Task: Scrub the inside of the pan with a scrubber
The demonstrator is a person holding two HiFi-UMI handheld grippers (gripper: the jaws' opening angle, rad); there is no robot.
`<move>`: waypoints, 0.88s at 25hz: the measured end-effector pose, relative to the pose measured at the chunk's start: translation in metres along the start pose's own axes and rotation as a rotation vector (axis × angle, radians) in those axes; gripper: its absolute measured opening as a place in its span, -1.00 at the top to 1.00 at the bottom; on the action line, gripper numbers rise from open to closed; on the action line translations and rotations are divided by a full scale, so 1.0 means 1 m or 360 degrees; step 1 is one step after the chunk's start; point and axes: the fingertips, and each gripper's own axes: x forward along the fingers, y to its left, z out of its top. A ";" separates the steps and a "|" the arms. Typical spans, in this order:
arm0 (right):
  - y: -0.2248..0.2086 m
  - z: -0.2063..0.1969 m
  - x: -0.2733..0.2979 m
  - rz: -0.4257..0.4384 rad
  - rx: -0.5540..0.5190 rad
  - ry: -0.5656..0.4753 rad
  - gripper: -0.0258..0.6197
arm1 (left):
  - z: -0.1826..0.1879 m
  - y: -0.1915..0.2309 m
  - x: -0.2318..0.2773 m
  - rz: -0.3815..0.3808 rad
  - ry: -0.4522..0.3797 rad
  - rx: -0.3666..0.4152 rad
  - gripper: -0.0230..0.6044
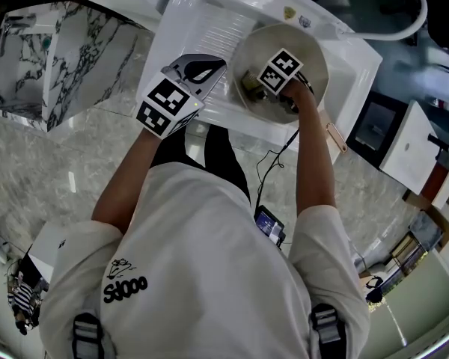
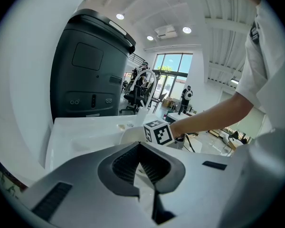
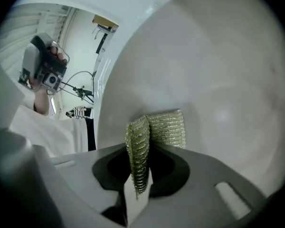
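Note:
A round cream pan [image 1: 308, 51] lies in the white sink [image 1: 181, 22]. My right gripper [image 1: 259, 87] reaches down into it, shut on a folded green-gold mesh scrubber [image 1: 248, 85]. In the right gripper view the scrubber [image 3: 166, 126] stands up between the jaws of the right gripper [image 3: 138, 175] and presses on the pan's pale inner wall [image 3: 218, 80]. My left gripper [image 1: 218, 66] sits at the pan's left rim. In the left gripper view its jaws [image 2: 142, 167] look shut, with the pan [image 2: 131, 135] just beyond; whether they pinch the rim is hidden.
A white curved tap [image 1: 405, 6] rises behind the sink. A marble-patterned block [image 1: 52, 58] stands to the left. A tall dark grey machine [image 2: 90, 65] stands behind the sink in the left gripper view. Cables and a small device [image 1: 269, 224] lie below the sink's front edge.

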 end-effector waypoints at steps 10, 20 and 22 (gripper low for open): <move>0.003 0.071 -0.030 0.0138 0.0070 -0.0532 0.69 | -0.002 0.013 -0.007 0.0015 0.0010 -0.0026 0.94; -0.082 0.098 -0.090 -0.0605 0.0098 -0.1053 0.69 | 0.002 0.017 -0.003 -0.0008 0.0038 -0.0011 0.94; -0.097 0.093 -0.101 -0.0780 0.0072 -0.1109 0.69 | 0.002 0.017 -0.003 -0.0017 0.0049 -0.0011 0.94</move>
